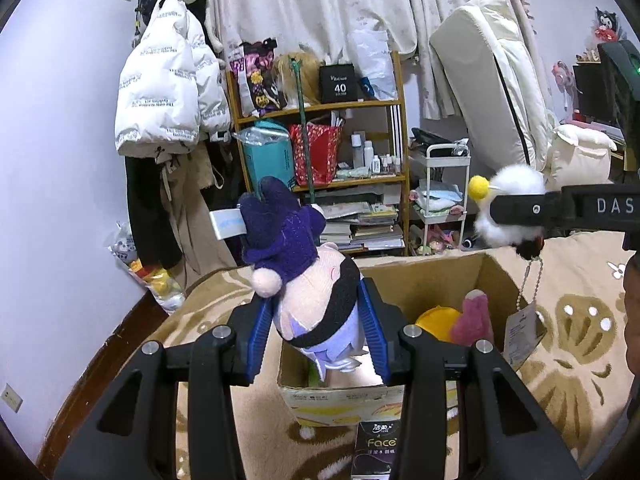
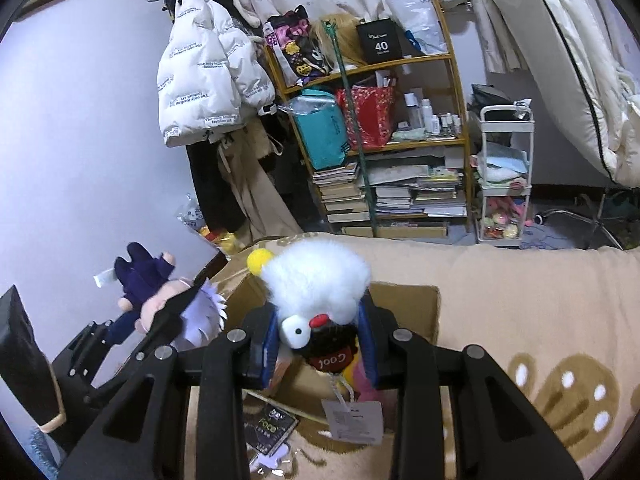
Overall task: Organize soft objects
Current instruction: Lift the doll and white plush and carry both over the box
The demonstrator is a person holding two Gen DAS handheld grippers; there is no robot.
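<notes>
Two plush toys held aloft over an open cardboard box (image 1: 460, 276) on a beige patterned blanket (image 1: 572, 320). Left gripper (image 1: 320, 332) clamped, blue pads pressed against both sides of a doll (image 1: 308, 288) with purple clothes, lilac hair and a black blindfold, head toward the camera, feet up toward 11 o'clock, directly above the box's near-left corner. Right gripper (image 2: 322, 344) likewise closed tight around a fluffy white bird (image 2: 320, 284), yellow pompom at 10 o'clock of its body, a dark tag marked "Cool" and a paper label dangling on a bead chain at 6 o'clock. Seen from the left wrist, same bird at 3 o'clock, above the box's far-right corner. Inside the box, a pink plush (image 1: 474, 318) beside a yellow item (image 1: 438, 322). Dark "Face" tissue pack (image 1: 376, 450) lying against the box's near wall. Behind, at 12 o'clock, a crowded wooden shelf (image 1: 320, 108) and a white puffer jacket (image 1: 168, 80) hanging on the wall.
</notes>
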